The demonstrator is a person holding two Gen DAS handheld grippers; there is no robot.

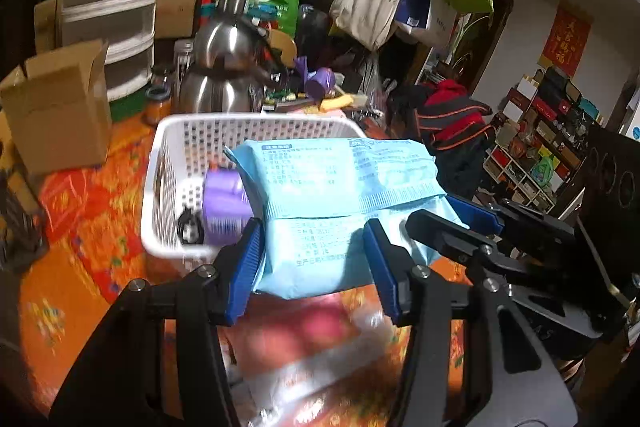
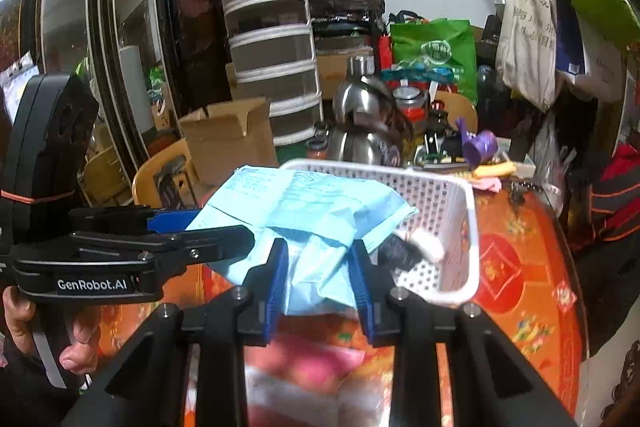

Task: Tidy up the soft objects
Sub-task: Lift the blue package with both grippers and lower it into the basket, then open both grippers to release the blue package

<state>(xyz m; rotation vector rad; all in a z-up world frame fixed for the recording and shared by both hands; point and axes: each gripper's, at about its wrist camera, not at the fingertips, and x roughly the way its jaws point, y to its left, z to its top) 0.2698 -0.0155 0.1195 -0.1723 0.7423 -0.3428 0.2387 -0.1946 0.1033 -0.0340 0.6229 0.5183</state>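
White perforated basket [image 1: 168, 163] on the counter [image 1: 80, 211]: it holds a purple cylindrical object [image 1: 224, 205] and a small dark item. Above its near rim you hold the pale-blue soft pack [image 1: 332, 195], probably light, yielding and slick. Left claw [image 1: 312, 259] clamps its body; right claw [image 2: 318, 279] clamps its crumpled end.

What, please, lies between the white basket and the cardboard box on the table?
Only bare orange tablecloth separates the white basket from the cardboard box, seen in the left wrist view; the right wrist view hides that stretch.
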